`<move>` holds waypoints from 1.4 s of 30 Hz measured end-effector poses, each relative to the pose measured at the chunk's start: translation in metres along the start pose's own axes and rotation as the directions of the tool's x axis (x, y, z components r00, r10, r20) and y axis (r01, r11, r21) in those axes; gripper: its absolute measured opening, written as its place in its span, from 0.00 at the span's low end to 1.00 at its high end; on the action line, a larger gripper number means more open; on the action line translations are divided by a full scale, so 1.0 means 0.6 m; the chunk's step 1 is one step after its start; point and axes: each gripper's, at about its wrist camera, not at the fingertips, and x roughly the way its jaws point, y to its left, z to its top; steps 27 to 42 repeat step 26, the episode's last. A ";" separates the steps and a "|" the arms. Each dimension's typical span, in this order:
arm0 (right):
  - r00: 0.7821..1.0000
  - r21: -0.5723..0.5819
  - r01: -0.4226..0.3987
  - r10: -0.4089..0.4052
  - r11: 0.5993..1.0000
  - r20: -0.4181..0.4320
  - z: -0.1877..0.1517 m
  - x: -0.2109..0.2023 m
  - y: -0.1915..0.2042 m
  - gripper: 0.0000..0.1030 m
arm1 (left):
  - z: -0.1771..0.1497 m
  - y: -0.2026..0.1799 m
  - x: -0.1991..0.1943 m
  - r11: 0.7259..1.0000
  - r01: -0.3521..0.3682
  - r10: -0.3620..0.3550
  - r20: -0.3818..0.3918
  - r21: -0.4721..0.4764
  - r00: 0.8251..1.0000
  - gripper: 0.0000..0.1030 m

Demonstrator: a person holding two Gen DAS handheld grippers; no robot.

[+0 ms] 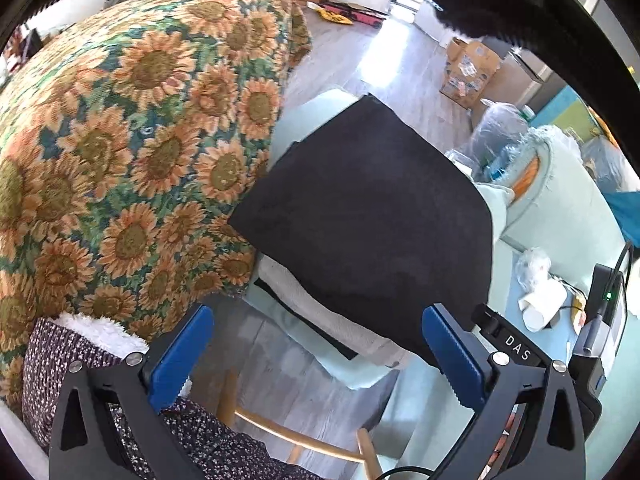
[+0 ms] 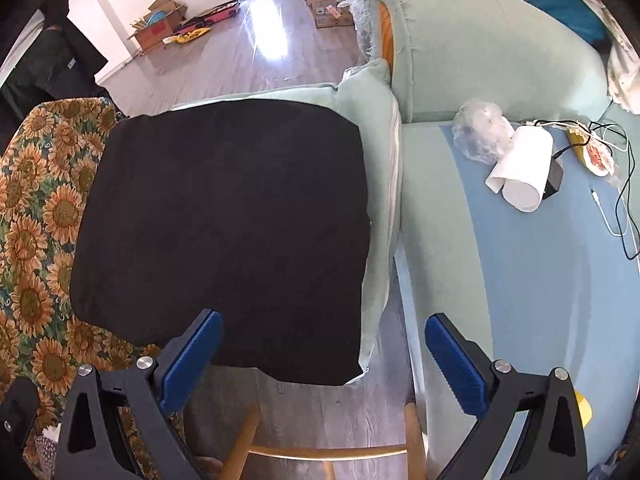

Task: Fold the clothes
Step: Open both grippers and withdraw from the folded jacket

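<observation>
Black garment (image 2: pixel 224 232) lies folded in a flat, matte rectangle on a pale green cushion (image 2: pixel 376 92), its layers hidden underneath. Left gripper (image 1: pixel 316 348) and right gripper (image 2: pixel 324 356) both hover with jaws apart, holding nothing. Sunflower-print throw (image 1: pixel 120 140) just beside it; grey wood floor (image 2: pixel 248 40), cardboard boxes (image 2: pixel 156 32) beyond

Sunlit grey wood floor (image 2: pixel 256 32), pale green sofa (image 2: pixel 480 48), perhaps cardboard boxes (image 2: pixel 156 28).
</observation>
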 end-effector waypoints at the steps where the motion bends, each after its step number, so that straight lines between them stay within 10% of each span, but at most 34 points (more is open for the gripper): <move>1: 1.000 -0.002 -0.008 0.008 1.000 0.004 0.001 -0.002 0.000 1.00 | 0.001 -0.001 0.000 1.000 -0.003 0.003 0.000 0.010 1.000 1.00; 8: 0.999 -0.078 -0.039 0.039 0.996 0.003 0.004 -0.018 0.019 1.00 | 0.009 0.010 -0.001 1.000 0.004 -0.004 -0.019 0.013 1.000 1.00; 14: 0.973 -0.163 -0.228 0.228 0.960 -0.023 0.013 -0.061 0.050 1.00 | 0.031 0.032 -0.020 1.000 0.025 -0.025 0.003 -0.006 1.000 1.00; 42: 0.977 -0.205 -0.214 0.214 0.955 -0.024 0.023 -0.084 0.056 1.00 | 0.053 0.022 -0.029 0.997 0.055 -0.054 -0.012 0.049 0.998 1.00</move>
